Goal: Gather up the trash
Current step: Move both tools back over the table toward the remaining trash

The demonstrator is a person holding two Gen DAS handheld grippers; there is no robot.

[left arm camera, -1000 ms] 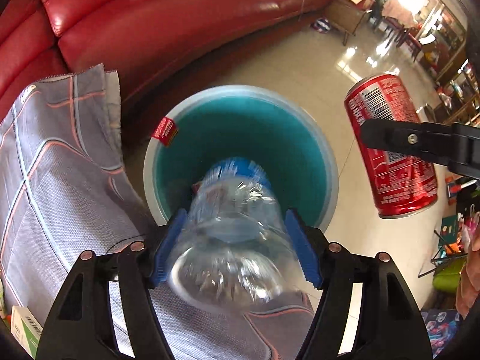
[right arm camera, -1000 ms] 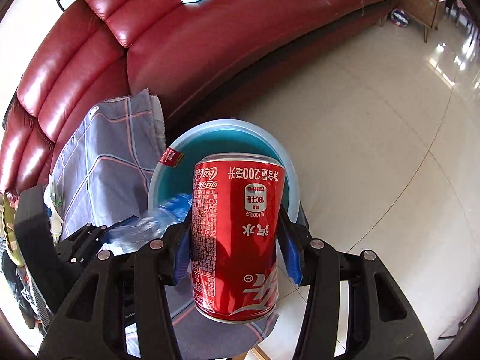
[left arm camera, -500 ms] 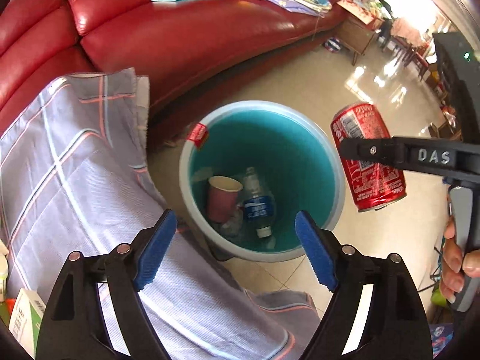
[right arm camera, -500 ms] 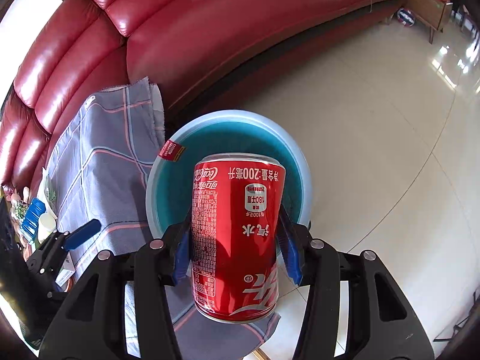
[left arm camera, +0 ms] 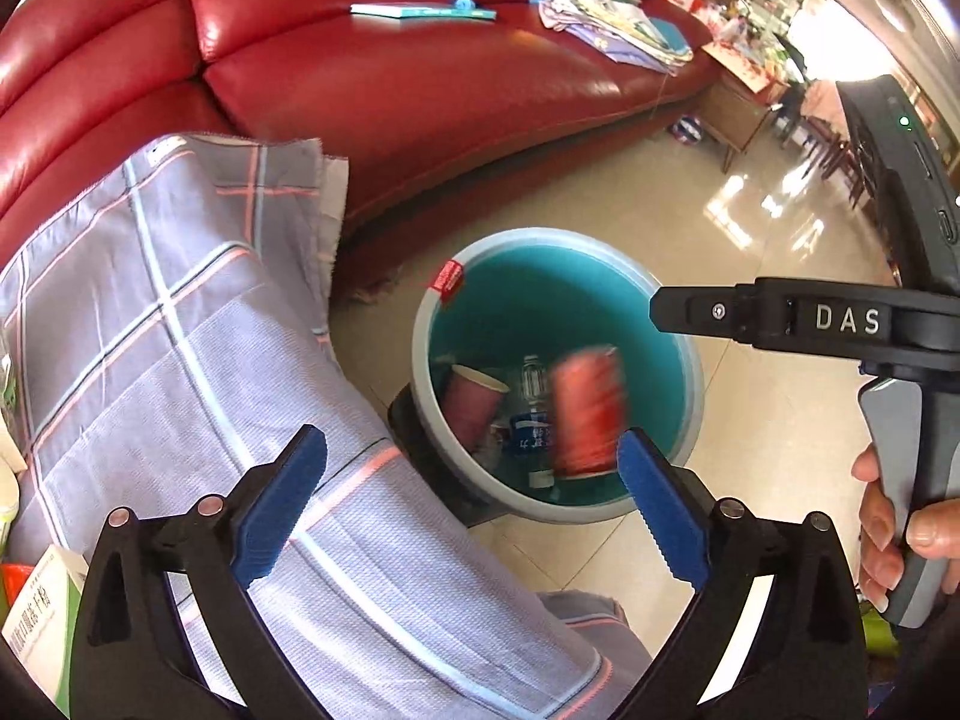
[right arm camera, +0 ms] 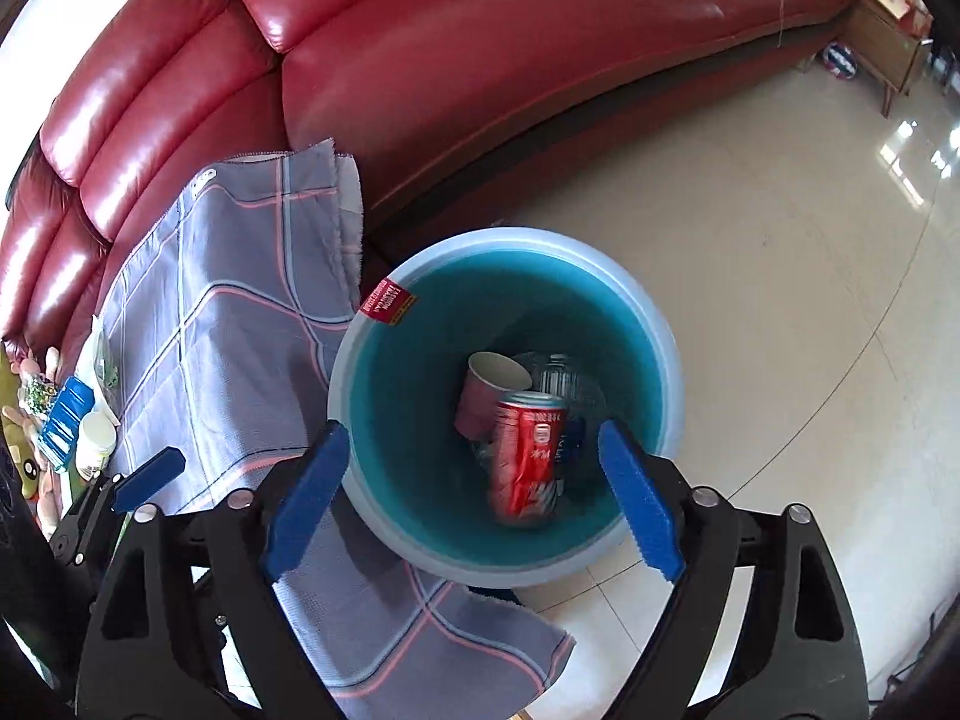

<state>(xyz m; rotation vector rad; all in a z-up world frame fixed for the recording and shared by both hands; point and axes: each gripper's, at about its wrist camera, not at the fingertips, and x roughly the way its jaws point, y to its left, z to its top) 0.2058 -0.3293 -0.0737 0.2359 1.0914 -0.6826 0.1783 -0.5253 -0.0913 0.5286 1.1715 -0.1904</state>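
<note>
One can (right arm camera: pixel 527 457) seemingly below fingers (right arm camera: pixel 641 507)

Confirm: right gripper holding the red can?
No, the right gripper is opening with nothing between its pads; the red can is inside the teal bin.

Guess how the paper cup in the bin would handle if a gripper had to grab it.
The cup looks thin-walled and empty, so probably light and easily crushed. It leans against the can inside the bin, so it would likely tip or roll if nudged.
</note>
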